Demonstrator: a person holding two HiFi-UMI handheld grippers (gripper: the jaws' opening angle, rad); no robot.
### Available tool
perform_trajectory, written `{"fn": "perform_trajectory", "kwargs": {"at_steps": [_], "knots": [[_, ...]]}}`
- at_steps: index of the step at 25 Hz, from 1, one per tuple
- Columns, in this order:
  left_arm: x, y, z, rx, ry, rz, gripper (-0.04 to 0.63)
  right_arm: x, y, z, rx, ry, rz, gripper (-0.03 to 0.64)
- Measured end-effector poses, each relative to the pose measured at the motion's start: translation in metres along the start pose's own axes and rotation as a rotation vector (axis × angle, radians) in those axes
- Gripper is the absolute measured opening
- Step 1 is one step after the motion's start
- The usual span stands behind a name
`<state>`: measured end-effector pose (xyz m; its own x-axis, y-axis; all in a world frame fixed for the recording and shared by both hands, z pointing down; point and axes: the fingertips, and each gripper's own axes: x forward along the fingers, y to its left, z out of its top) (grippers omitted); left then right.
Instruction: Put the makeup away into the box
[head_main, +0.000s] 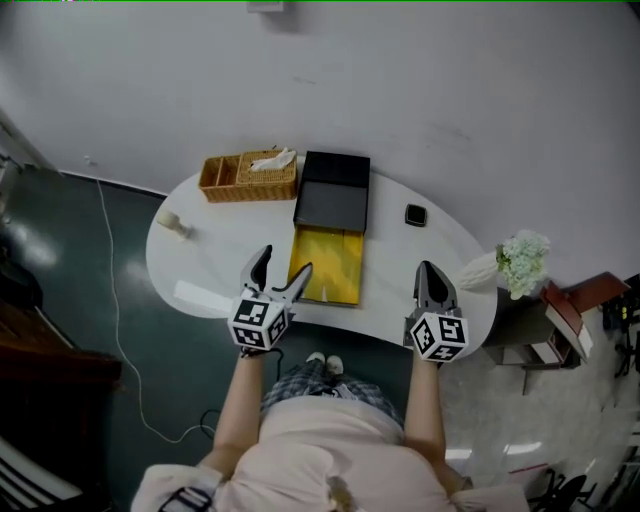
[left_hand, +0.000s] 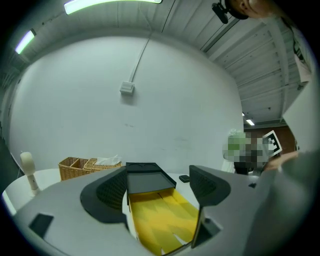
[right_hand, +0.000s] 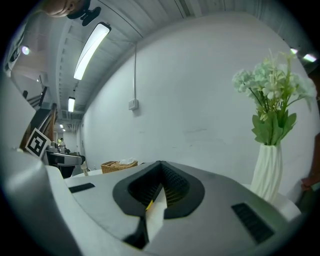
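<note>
Head view: left claw (head_main: 286, 258) wide over table (head_main: 215, 250) edge — right claw (head_main: 428, 268) closed (seemingly empty), box (head_main: 331, 205) ahead between them.

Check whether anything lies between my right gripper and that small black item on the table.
Nothing visible does. In the head view, only bare white table separates the right gripper from the small black item. The stretch from that item to the open box on its left is bare too.

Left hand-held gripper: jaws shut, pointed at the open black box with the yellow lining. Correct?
Not quite. The left hand-held gripper has its jaws apart, not shut, as the left gripper view shows. It is pointed at the open black box with the yellow lining.
</note>
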<state>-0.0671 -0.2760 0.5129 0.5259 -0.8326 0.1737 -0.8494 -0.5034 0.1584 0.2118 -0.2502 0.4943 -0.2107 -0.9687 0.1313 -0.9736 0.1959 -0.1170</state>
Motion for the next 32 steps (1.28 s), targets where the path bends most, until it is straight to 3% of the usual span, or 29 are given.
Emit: {"fn": "perform_trajectory", "kwargs": {"at_steps": [8,15,21,27,32], "knots": [[0.052,-0.010,0.022,0.055,0.037,-0.100,0.378,0.029,-0.017,0.013,0.009,-0.010,-0.046,0.015],[0.123,-0.044,0.046,0.112,0.105,-0.197,0.377,0.055,-0.043,0.026,-0.002,-0.020,-0.097,0.015],[0.196,-0.092,0.057,0.112,0.135,-0.292,0.377,0.079,-0.078,0.038,-0.016,-0.009,-0.149,0.015],[0.277,-0.136,0.037,0.095,0.217,-0.322,0.377,0.106,-0.118,0.029,0.015,0.028,-0.225,0.015],[0.337,-0.167,0.000,0.044,0.300,-0.296,0.377,0.118,-0.141,0.007,0.047,0.043,-0.269,0.015]]}}
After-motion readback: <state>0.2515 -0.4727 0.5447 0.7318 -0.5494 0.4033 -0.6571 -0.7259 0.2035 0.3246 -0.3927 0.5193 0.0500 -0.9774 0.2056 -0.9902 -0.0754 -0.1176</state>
